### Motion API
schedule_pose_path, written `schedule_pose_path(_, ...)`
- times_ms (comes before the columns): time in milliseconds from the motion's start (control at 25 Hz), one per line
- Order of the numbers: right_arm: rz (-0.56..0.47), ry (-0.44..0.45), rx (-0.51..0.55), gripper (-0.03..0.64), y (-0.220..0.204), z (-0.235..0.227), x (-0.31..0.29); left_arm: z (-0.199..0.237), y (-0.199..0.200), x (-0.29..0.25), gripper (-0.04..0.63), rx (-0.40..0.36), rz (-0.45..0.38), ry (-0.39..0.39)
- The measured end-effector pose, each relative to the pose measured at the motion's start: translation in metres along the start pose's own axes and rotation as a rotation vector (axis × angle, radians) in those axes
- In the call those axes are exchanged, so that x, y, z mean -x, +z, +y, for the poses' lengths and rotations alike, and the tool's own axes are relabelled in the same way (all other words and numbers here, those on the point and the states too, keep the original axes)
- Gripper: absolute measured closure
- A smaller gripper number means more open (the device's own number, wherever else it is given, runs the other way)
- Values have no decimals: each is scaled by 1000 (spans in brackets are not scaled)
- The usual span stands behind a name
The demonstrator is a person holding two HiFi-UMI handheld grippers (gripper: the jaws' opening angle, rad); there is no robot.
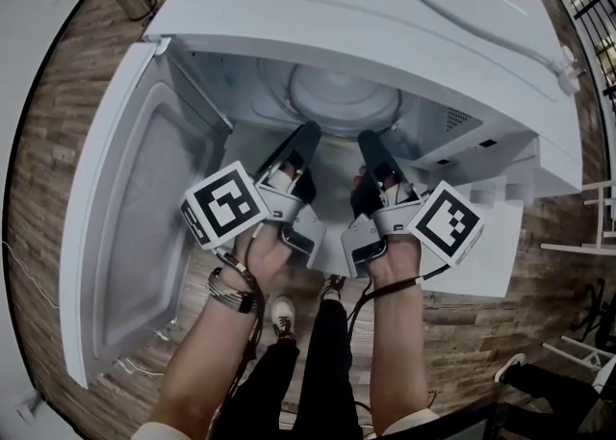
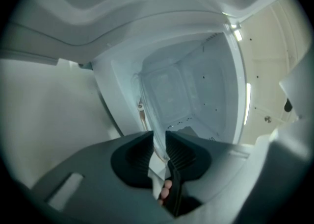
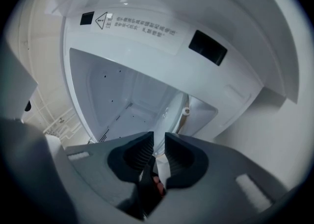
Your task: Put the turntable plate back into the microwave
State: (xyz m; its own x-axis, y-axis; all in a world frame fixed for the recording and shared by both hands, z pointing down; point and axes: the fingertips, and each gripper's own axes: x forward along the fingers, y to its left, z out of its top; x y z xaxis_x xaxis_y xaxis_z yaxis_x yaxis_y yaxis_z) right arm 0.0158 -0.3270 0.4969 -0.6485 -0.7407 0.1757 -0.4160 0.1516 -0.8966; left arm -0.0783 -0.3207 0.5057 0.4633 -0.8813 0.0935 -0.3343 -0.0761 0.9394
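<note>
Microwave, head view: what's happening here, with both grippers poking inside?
A person holds a gripper in each hand, and both reach into the open microwave. The left gripper and the right gripper each clamp the near rim of the glass plate, side by side, holding it inside the cavity. The door stands swung open to the left. Whether the plate is seated yet can't be told.
</note>
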Motion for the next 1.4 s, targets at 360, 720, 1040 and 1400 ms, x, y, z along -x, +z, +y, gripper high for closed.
schedule_pose_path(360,17,23,13,540,-2,3,1,-1,-5,-1,522,-40,17,9)
schedule_pose_path(720,41,97,61,540,-11,24,15,-12,-19,14,565,-346,57,56)
schedule_pose_path(1040,87,93,395,614,-7,46,32,-22,-34,36,591,-561,100,115)
schedule_pose_path(1400,103,-24,612,614,1,41,56,-41,-32,48,591,-688,143,125)
